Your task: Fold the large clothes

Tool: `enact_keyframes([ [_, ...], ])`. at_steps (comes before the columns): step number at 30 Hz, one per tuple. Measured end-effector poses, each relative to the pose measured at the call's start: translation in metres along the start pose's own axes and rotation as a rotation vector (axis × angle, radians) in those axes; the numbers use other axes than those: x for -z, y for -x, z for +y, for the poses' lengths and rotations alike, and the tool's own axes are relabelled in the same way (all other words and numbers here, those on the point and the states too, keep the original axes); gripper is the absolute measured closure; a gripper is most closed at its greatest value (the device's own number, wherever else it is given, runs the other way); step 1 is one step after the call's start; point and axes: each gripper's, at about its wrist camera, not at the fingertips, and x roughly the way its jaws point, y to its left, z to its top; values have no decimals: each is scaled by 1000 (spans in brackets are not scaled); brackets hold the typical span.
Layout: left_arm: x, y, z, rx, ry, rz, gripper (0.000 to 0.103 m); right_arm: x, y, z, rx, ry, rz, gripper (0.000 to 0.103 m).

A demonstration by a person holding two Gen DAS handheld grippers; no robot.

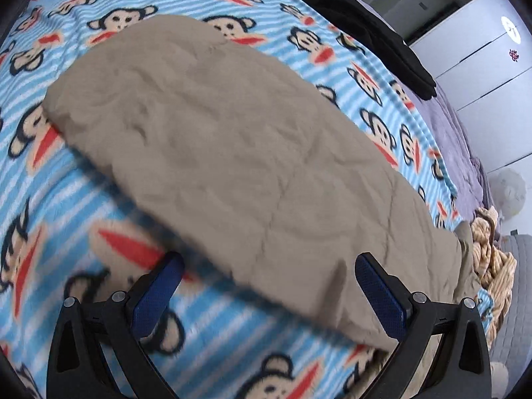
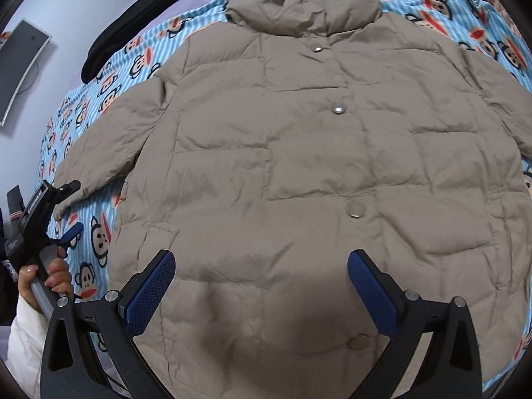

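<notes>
A tan quilted puffer jacket [image 2: 299,166] lies flat and face up on a blue striped monkey-print blanket [image 2: 99,232], collar at the far end, snaps down the front. My right gripper [image 2: 261,266] is open, hovering over the jacket's lower front. My left gripper [image 1: 267,271] is open over the jacket's left sleeve [image 1: 216,139], near its edge. It also shows in the right wrist view [image 2: 71,204], by the sleeve's cuff, held by a hand.
A black garment [image 2: 133,23] lies on the purple sheet [image 1: 445,123] beyond the blanket. A beige knitted item [image 1: 492,259] lies near the collar end. White wardrobe doors [image 1: 482,60] stand past the bed. A monitor [image 2: 20,66] is at the left.
</notes>
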Motion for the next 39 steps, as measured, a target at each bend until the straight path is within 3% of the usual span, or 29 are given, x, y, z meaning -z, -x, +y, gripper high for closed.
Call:
enact_keyframes([
  [4,-31,-17,-17,-50,-48,-80,1,-12,-14,14,-14,9,-31,0],
  [6,-42,-25,-23,-119,-39,-115,13,-20,-18,18,-14,10,-51,0],
  [9,-54,-31,-30,-144,-72,-122,62,-33,-21,22,-10,7,-75,0],
  [10,-57,-32,-33,-115,-93,-115,87,-37,-22,24,-11,7,-83,0],
  [11,-61,-31,-35,-80,-119,-106,93,-42,-21,26,-15,9,-92,0],
  [15,-68,-5,-56,-76,-256,-189,94,-60,-21,41,-25,16,-132,0],
  [17,-65,12,-68,-65,-324,-226,94,-70,-22,54,-52,19,-160,11],
  [19,-58,28,-77,-55,-384,-253,94,-81,-33,69,-100,33,-150,68],
  [20,-55,37,-83,-47,-415,-268,94,-86,-39,74,-133,29,-140,78],
  [25,-28,80,-125,23,-543,-325,94,-100,-79,98,-289,5,-108,79],
  [31,23,88,-223,135,-723,-312,94,-98,-132,104,-352,-1,36,80],
  [36,99,68,-315,228,-909,-244,93,-96,-107,68,-419,-3,95,80],
  [39,163,34,-364,234,-1038,-146,93,-90,-71,8,-335,-57,44,80],
])
